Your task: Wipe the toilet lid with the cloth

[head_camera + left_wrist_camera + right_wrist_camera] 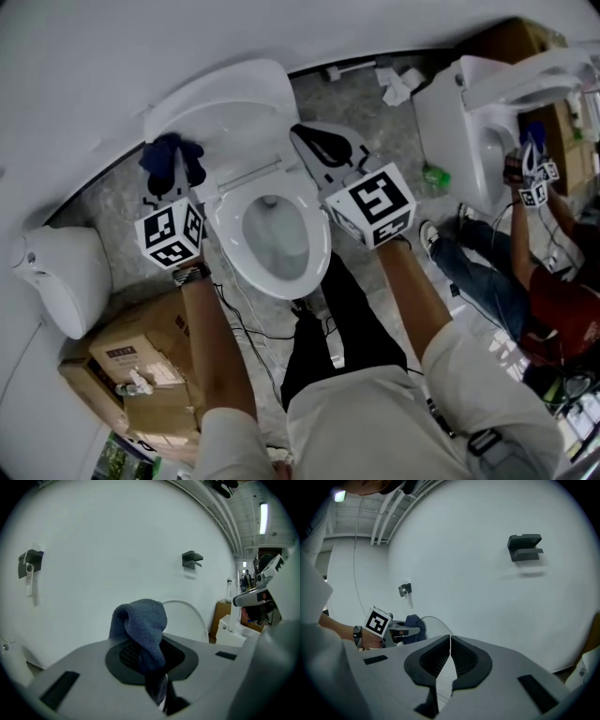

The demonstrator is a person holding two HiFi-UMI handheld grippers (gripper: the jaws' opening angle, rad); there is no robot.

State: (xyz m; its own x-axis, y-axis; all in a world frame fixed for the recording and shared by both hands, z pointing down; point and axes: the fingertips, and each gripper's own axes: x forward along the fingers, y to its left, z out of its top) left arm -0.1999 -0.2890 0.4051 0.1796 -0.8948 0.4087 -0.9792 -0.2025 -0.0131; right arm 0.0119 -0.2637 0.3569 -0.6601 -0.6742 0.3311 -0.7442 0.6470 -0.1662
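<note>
Hanging bunched from the clenched jaws of the left gripper [172, 187], the dark blue cloth [171, 159] sits at ten o'clock from the toilet bowl [272, 234], just beside the left edge of the raised toilet lid [234, 98]. The lid stands at twelve o'clock against the white wall [94, 75]. Whether cloth and lid touch I cannot tell. The right gripper [450, 644], at two o'clock from the bowl, has its jaws pressed together on nothing. At seven o'clock a cardboard box [150, 361] lies on the floor [117, 202].
</note>
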